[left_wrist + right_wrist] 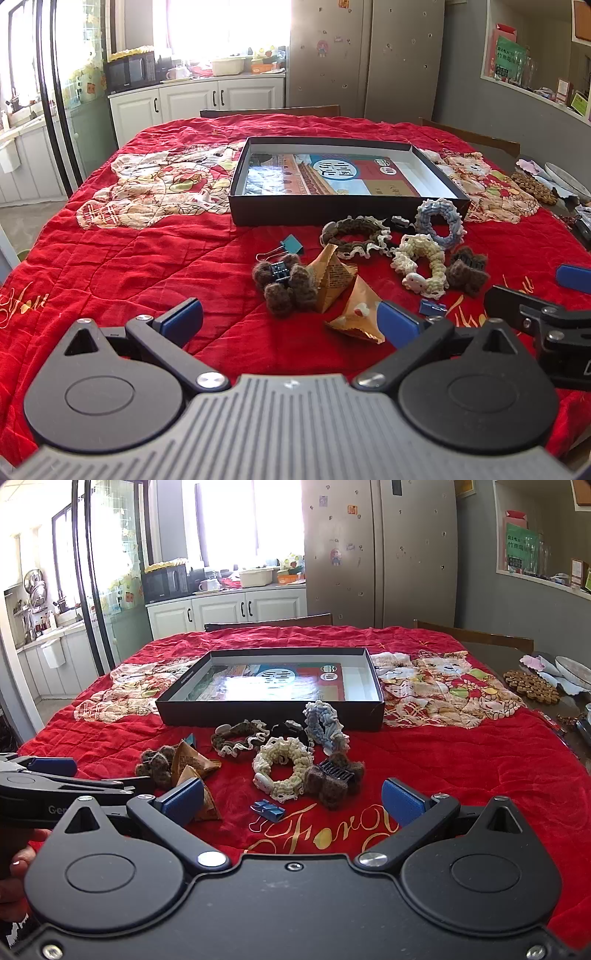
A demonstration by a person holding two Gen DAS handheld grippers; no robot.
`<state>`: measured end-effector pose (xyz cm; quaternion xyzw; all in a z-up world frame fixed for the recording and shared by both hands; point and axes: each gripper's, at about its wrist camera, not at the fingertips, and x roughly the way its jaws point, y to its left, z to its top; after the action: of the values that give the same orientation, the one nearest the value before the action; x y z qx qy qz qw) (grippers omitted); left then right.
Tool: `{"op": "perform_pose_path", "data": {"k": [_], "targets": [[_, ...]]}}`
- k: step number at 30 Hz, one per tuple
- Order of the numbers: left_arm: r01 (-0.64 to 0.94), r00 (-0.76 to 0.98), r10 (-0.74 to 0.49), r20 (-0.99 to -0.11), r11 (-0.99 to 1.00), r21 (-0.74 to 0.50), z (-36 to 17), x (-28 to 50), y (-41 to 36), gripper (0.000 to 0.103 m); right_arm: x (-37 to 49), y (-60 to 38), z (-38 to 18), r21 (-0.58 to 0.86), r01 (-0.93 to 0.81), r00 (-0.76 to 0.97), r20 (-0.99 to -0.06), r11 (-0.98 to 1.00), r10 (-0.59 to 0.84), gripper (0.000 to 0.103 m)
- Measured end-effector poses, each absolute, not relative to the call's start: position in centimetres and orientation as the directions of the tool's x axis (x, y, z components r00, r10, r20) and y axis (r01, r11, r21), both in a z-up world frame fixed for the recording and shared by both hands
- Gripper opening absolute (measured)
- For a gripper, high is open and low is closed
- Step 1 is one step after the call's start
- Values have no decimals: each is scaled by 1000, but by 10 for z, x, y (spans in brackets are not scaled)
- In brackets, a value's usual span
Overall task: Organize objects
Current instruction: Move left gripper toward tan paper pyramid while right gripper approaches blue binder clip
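In the left wrist view, the left gripper (pixel 290 321) hangs wide apart and holds nothing, low over the red quilt (pixel 129 266) that covers the tabletop. Ahead of it lies a loose cluster: a brown fuzzy hair claw (pixel 284 284), two tan triangular packets (pixel 334 277), a teal binder clip (pixel 291 245), a brown ruffled scrunchie (pixel 354 236), a cream crochet scrunchie (pixel 421 266), a blue-and-white scrunchie (pixel 439 221) and a second brown hair claw (pixel 467 269). A small blue clip (pixel 430 306) lies just beside the gripper's right finger. Behind the cluster sits an open black box (pixel 332 210) with a printed sheet on its bottom. In the right wrist view, the right gripper (pixel 293 799) is likewise spread wide and empty, with the blue clip (pixel 267 808) lying between its fingers on the quilt. The cream scrunchie (pixel 284 768) and the dark hair claw (pixel 336 775) lie just beyond, the box (pixel 273 710) farther back. The left gripper (pixel 55 771) enters at the left edge, near the packets (pixel 194 764).
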<state>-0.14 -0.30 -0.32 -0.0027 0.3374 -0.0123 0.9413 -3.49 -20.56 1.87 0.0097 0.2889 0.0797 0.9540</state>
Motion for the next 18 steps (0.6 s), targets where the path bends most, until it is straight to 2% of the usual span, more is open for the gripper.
{"op": "perform_pose_path", "data": {"k": [18], "targets": [[38,752,-42,-657,999,-20,-9,4,-3,103,-29,-207,13,50,-148,812,-564,988,150,103]]}}
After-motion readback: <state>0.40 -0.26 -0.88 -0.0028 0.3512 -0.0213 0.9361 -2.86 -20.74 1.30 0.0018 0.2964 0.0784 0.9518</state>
